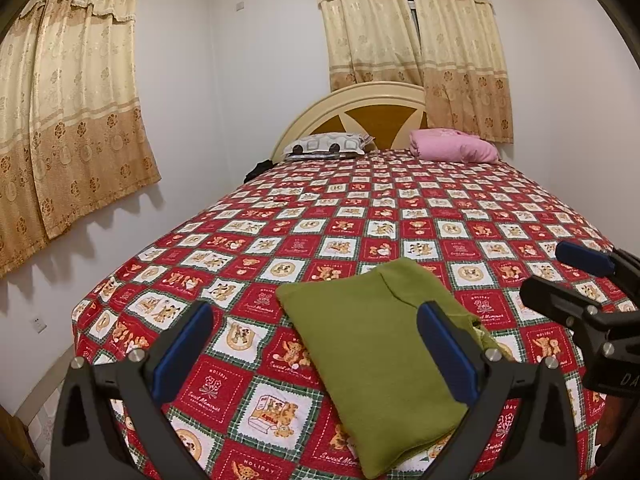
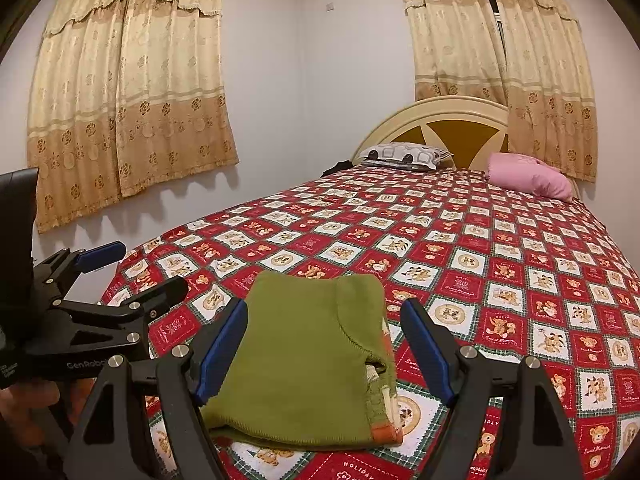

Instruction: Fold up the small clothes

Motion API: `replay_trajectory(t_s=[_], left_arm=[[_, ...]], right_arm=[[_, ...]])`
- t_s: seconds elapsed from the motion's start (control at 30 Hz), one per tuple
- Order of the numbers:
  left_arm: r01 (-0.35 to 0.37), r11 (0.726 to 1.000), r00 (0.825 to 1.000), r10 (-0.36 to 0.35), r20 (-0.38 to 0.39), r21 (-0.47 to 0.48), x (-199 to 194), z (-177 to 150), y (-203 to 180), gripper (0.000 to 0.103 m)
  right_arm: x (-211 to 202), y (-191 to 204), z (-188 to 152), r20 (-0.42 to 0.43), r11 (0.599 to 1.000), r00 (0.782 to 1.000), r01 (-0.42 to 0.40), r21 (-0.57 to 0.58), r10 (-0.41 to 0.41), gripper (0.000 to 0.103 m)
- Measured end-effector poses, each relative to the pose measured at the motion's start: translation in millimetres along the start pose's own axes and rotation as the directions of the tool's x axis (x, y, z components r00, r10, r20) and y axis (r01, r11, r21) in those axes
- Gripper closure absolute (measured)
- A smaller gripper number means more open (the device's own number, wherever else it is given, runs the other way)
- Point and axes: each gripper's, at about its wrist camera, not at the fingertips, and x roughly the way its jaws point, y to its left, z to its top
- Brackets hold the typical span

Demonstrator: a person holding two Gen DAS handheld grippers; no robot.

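Note:
A small olive-green garment lies folded flat near the foot of the bed; it also shows in the right wrist view, with an orange hem at its near right corner. My left gripper is open and empty, held above the garment's left part. My right gripper is open and empty, its fingers on either side of the garment, above it. Each gripper shows in the other's view: the right gripper at the right edge, the left gripper at the left.
The bed has a red patchwork teddy-bear quilt. A patterned pillow and a pink folded blanket lie by the headboard. Beige curtains hang on the white walls to the left and behind.

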Motion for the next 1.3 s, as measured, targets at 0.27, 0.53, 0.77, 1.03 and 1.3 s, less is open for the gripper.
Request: replay_trajectory(t_s=[0.27,0.53,0.77,1.03,1.3], left_arm=[[0.002,1.0,1.0,-0.002,-0.015,-0.003,2.2,-4.0,-0.2,0.0],[0.004,1.0,1.0,-0.004,-0.026,-0.005,2.6,-1.1,-2.9,0.0],[0.001,1.0,1.0,-0.002,-0.025,-0.017,2.3,-0.2,-2.1,0.0],[-0.033,0.999,0.998,0.032,-0.047,-0.032,7.1,-1.6,2.7,0.0],[-0.051,0.999,0.998,0.051,-0.041,0.005,8.7,-4.8,-3.3,0.0]], right_arm=[[-0.4,-1.0,0.0,0.002,1.0,1.0,-0.002,0.0,0.002,0.024],[-3.6,-0.9,2.2,0.023,1.0,1.0,0.0,0.008,0.0,0.024],[-6.2,1.6,4.2,0.035,1.0,0.999,-0.008,0.008,0.008,0.024],[-0.9,6.6,1.6,0.02,1.0,1.0,-0.021,-0.002,0.021,0.024],[-0.5,7.8,0.8,0.015,1.0,1.0,-0.021,0.001,0.021,0.024]])
